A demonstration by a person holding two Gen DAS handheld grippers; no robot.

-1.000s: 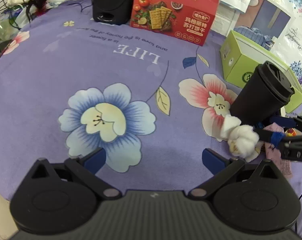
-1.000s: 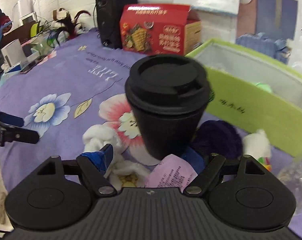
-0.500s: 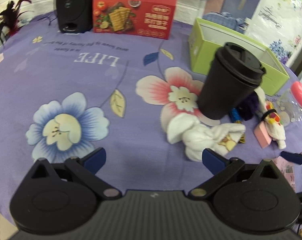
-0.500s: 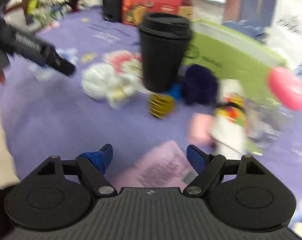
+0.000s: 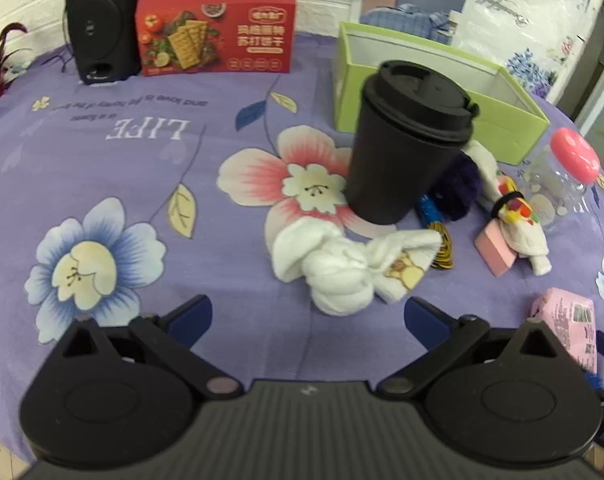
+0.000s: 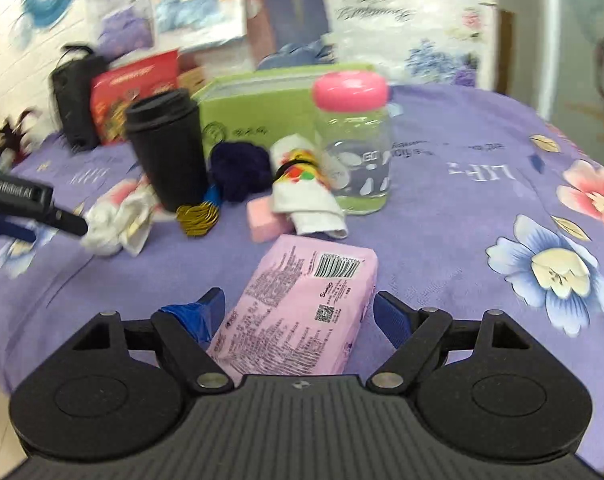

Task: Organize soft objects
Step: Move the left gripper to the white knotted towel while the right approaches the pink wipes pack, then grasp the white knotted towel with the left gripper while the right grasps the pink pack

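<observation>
A knotted white cloth (image 5: 342,266) lies on the purple flowered tablecloth, just ahead of my open, empty left gripper (image 5: 304,316); it also shows in the right wrist view (image 6: 116,220). A rolled white cloth with coloured print (image 5: 518,224) lies beside a pink sponge (image 5: 496,248) and a dark purple fuzzy ball (image 5: 456,190). A pink tissue pack (image 6: 298,312) lies between the fingers of my open right gripper (image 6: 300,312); the pack does not look squeezed. An open green box (image 5: 422,92) stands behind.
A black lidded cup (image 5: 402,144) stands upright right behind the knotted cloth. A clear jar with a pink lid (image 6: 354,140), a gold coil (image 6: 198,218), a red cracker box (image 5: 218,24) and a black speaker (image 5: 98,24) stand around.
Both grippers pulled back from the cup. The right gripper let go of the white cloth and swung right over the pink tissue pack. The left view turned right toward the knotted cloth.
</observation>
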